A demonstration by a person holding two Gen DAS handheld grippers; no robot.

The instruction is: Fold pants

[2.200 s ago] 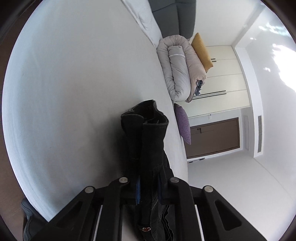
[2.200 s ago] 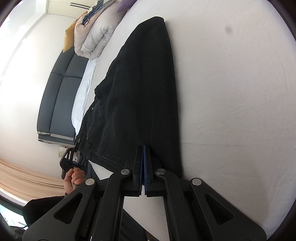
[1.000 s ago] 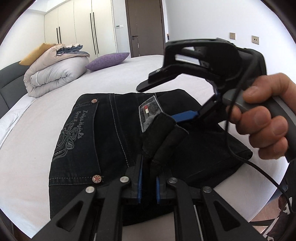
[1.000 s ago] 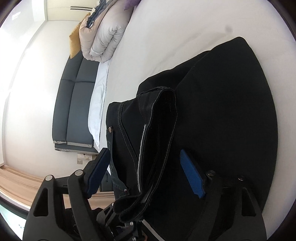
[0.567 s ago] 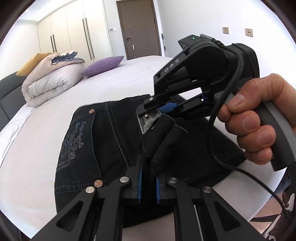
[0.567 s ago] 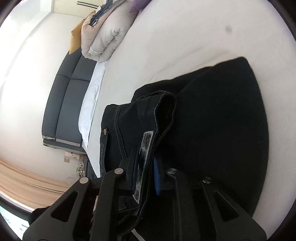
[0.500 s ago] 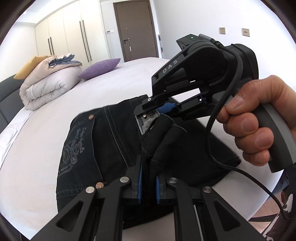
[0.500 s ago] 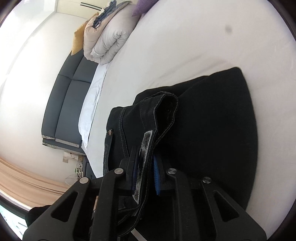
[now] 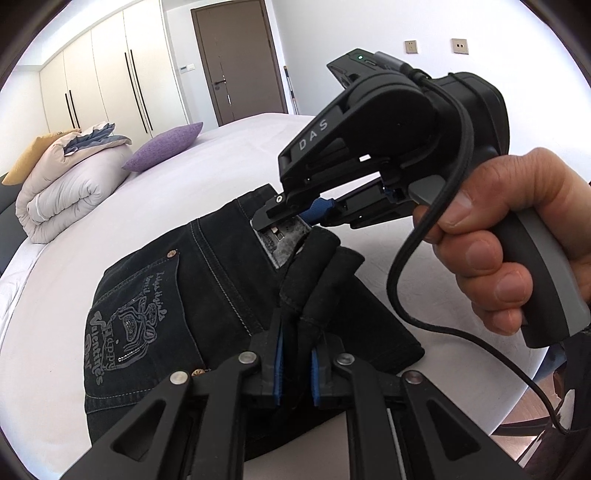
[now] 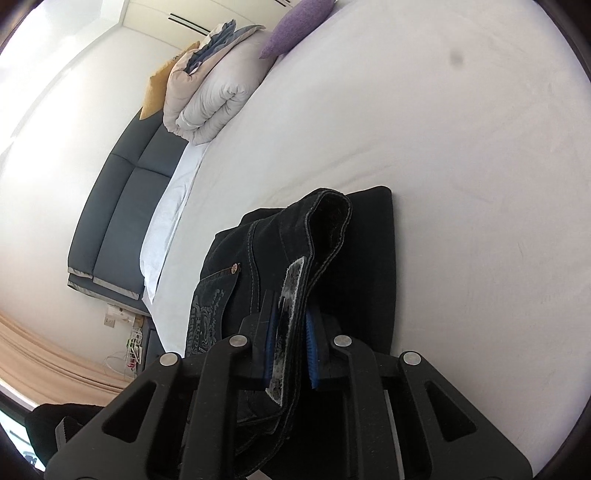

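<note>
Since earlier, right gripper [image 9: 295, 218] had closed onto pants [image 9: 155, 314] beside left gripper [image 9: 295, 363], both clamped; lower edges level.

Both the left claw [image 9: 295, 363] and right claw [image 9: 295, 218] pinch the black pants [image 9: 221, 288] on the white bed [image 9: 147, 206]

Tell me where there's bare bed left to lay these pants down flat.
Bare sheet lies beyond the black pants, up to the purple cushion and rolled duvet. More bare sheet lies beside the pocket side. It's crowded at the bed's near edge, where the left gripper and right gripper clamp the fabric.
</note>
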